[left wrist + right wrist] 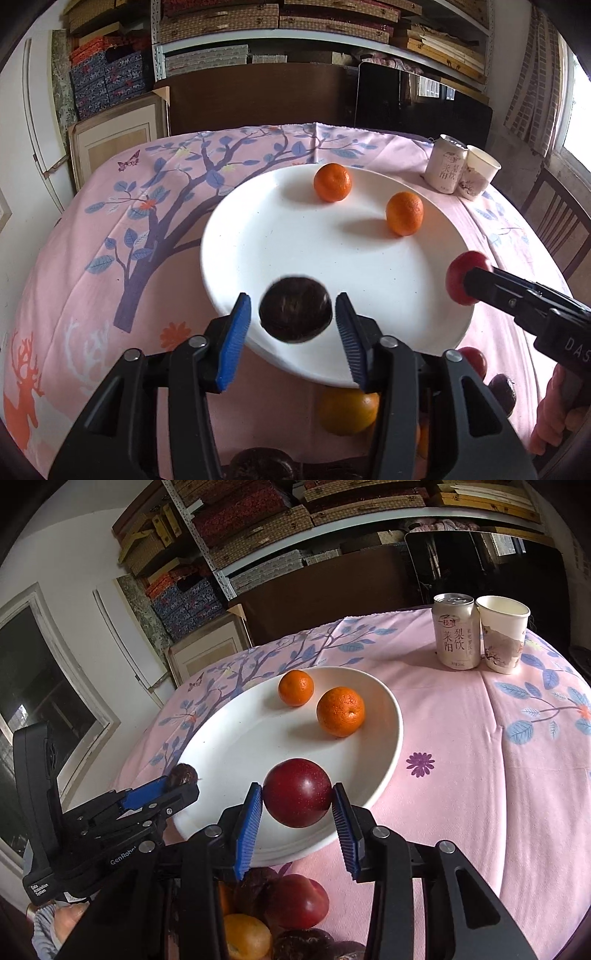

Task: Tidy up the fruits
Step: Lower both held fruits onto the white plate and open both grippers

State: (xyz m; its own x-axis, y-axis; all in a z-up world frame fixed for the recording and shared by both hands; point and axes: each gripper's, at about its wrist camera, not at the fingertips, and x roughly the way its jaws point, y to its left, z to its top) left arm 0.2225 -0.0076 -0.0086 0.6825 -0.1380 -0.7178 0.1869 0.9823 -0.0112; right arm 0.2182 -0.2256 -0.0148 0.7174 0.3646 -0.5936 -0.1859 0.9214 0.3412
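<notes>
A white plate (pixel 295 236) on the pink tablecloth holds two oranges (pixel 332 182) (pixel 404 213); it also shows in the right wrist view (pixel 236 746) with the same oranges (pixel 296 688) (pixel 340 712). My left gripper (pixel 293 319) is open, with a dark brown passion fruit (pixel 295 314) blurred between its pads over the plate's near edge, touching neither pad. My right gripper (pixel 297 799) has a red plum (pixel 297 792) between its pads over the plate's near rim; the left pad touches it, the right pad stands slightly off. The plum also shows in the left wrist view (pixel 461 273).
A drink can (pixel 456 631) and a paper cup (pixel 502 633) stand at the table's far right. Several more fruits lie below the grippers near the front edge: an orange (pixel 347 411), a plum (pixel 297 901) and dark passion fruits (pixel 306 943). Shelves and a chair stand behind.
</notes>
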